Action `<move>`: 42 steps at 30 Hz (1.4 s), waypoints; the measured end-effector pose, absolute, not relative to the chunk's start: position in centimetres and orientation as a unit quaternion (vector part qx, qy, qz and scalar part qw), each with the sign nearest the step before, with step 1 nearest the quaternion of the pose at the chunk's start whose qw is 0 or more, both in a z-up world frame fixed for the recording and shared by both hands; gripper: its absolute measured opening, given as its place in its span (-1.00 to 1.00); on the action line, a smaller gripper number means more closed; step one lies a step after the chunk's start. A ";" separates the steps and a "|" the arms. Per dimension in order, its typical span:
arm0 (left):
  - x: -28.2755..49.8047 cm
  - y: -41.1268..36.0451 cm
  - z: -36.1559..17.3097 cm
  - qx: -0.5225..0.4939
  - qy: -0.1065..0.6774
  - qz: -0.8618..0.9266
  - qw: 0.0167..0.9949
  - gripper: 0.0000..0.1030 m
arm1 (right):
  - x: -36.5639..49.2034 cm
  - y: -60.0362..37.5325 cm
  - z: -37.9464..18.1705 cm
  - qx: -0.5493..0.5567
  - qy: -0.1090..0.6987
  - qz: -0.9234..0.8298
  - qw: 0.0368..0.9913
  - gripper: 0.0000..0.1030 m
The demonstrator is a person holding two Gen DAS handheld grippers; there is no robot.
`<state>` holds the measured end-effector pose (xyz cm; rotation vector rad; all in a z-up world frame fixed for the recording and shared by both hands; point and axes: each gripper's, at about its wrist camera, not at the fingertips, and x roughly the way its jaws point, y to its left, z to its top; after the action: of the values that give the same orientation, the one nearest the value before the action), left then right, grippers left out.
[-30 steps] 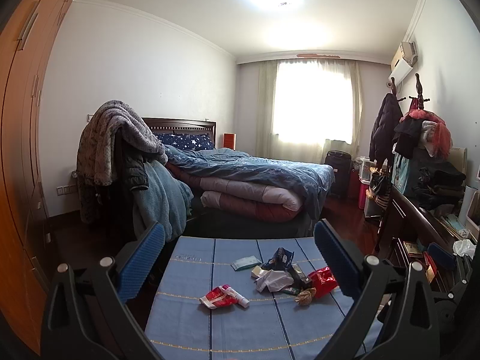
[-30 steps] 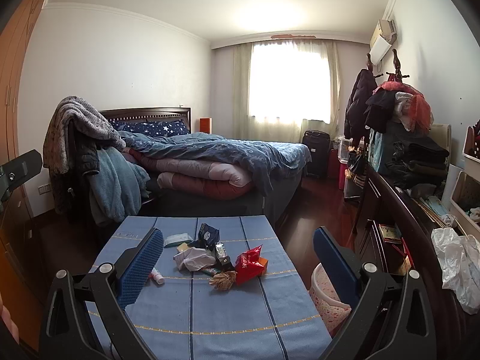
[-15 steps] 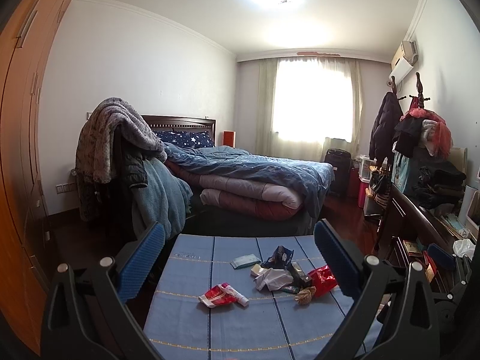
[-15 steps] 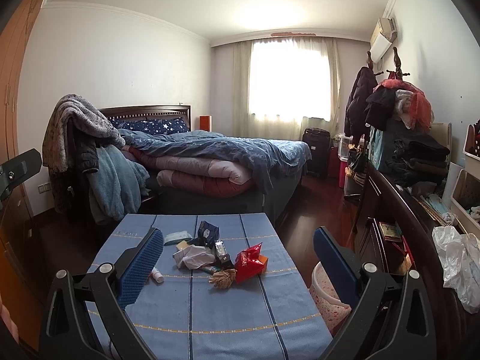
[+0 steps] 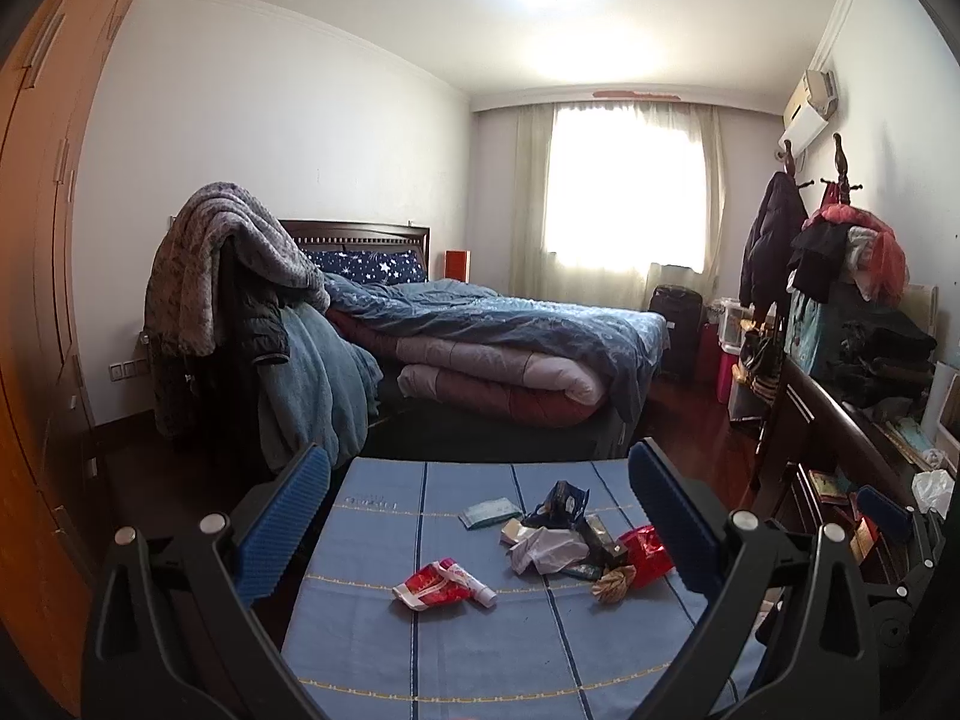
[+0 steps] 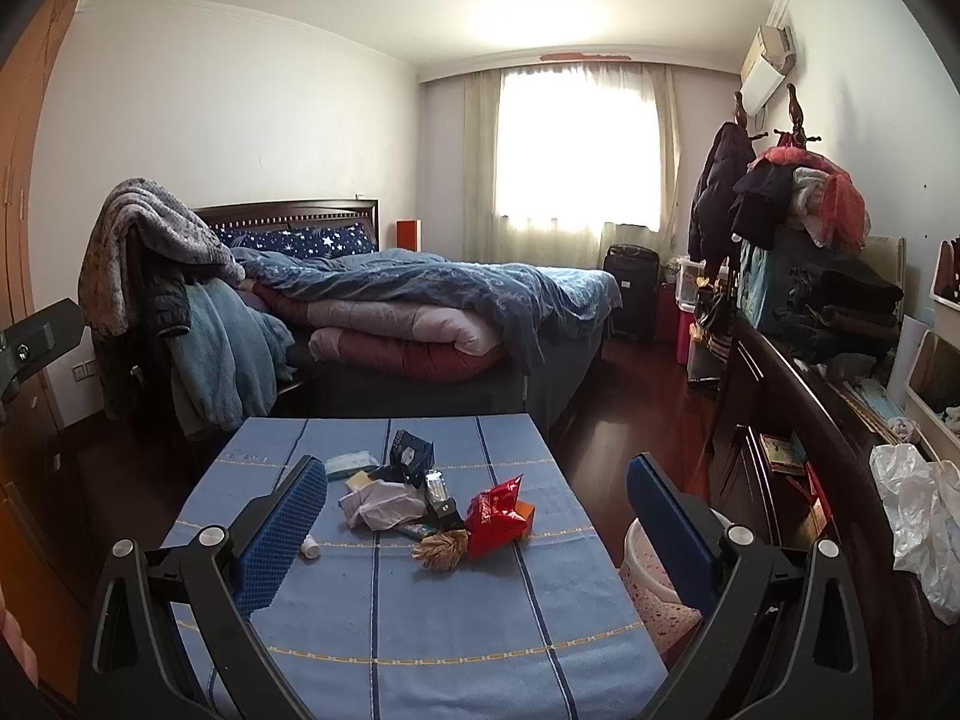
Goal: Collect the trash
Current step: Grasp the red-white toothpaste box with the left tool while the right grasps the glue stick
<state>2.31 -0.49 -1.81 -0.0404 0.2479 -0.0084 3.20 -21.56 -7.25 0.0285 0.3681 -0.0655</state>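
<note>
blue-padded, both our left tongs (image 5: pixel 474 516) and right tongs (image 6: pixel 477 519) hang released above the counter (image 6: pixel 420 618). trash (image 6: pixel 444 498) lies untouched mid-counter; bin (image 6: pixel 651 576) beside. next we reach down for a wrapper; bed (image 6: pixel 420 324) beyond.

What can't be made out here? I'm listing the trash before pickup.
- Small tube, right wrist view: mostly hidden behind the right gripper's left jaw.
- Pink bin, right wrist view: inside blocked by the right jaw.
- Red wrapper, left wrist view: partly covered by the left gripper's right jaw.
- Wrapper print: too small in both views.
</note>
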 end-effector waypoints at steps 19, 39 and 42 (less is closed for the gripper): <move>15.7 3.2 -14.0 -0.054 0.275 0.016 0.960 0.93 | 12.9 -20.6 -15.8 0.003 0.321 0.009 0.947 0.93; 29.2 4.4 -27.0 -0.001 0.438 0.024 0.899 0.93 | 18.8 -18.6 -22.4 -0.023 0.412 0.046 0.910 0.93; 30.1 4.4 -28.3 0.002 0.453 0.009 0.891 0.93 | 18.6 -18.4 -22.2 -0.028 0.409 0.044 0.911 0.93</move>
<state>30.09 4.35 -28.27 0.0047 0.9402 0.0191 18.63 -18.45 -22.18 -0.0568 0.8439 0.0901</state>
